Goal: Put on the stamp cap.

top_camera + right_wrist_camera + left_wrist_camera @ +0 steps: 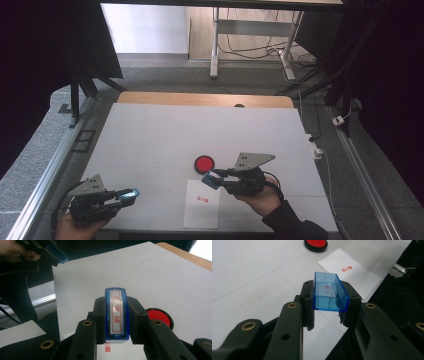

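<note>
Stamp [116, 315] sits clamped in our right gripper [116, 322], its jaws closed on the long blue sides; the face with red characters in a red frame looks up at that gripper's camera. We cannot read the characters with certainty. In the high view this gripper [216, 179] hovers over the upper edge of the paper [202, 205], just beside the red ink pad [204, 163]. Part of the pad [160, 316] is hidden behind a jaw in the right gripper view, and the red print [107, 347] on the paper is partly cut off below the stamp.

Our left gripper [331, 307] grips the clear blue cap [329, 293], jaws shut on its two sides, open end facing away. In the high view it [125, 197] is held at the bench's [165, 135] near left corner, well apart from the stamp.
</note>
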{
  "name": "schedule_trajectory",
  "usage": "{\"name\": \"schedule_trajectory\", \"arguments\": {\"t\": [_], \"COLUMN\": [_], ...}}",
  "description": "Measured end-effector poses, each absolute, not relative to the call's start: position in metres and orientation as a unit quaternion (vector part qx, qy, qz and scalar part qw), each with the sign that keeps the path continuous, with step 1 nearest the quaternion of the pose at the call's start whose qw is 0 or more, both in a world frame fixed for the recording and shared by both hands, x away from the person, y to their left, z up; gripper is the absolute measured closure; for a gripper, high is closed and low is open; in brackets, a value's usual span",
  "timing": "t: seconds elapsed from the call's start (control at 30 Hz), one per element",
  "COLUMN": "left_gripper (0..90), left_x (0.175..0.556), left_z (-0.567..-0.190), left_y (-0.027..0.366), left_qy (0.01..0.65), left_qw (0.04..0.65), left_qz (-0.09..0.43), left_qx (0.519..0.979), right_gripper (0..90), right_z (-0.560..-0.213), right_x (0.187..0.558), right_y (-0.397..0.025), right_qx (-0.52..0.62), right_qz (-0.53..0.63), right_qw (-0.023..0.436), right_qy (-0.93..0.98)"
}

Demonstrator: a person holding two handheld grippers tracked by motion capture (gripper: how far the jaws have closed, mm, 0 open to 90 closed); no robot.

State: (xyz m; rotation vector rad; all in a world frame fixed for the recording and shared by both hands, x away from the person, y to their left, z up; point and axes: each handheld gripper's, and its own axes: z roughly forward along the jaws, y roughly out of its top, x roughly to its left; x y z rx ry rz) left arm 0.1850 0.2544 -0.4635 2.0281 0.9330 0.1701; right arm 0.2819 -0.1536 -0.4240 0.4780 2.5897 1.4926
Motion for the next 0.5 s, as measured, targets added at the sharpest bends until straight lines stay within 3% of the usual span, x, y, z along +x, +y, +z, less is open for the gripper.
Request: {"name": "schedule_trajectory", "arguments": {"t": [0.5], "left_gripper": [67.7], "left_x": [0.200], "left_z": [-0.456], "left_y": [0.240], "left_qy": [0.326], "left_qw": [0.458], "left_qz": [0.059], "left_qx": [0.825], "right_gripper": [71.2], "right_z": [-0.418], "right_x": [0.280], "right_y": [-0.157], "right_qx": [0.145], "right_qz": [0.506], "right_qw": [0.052], "right_qy": [0.848]}}
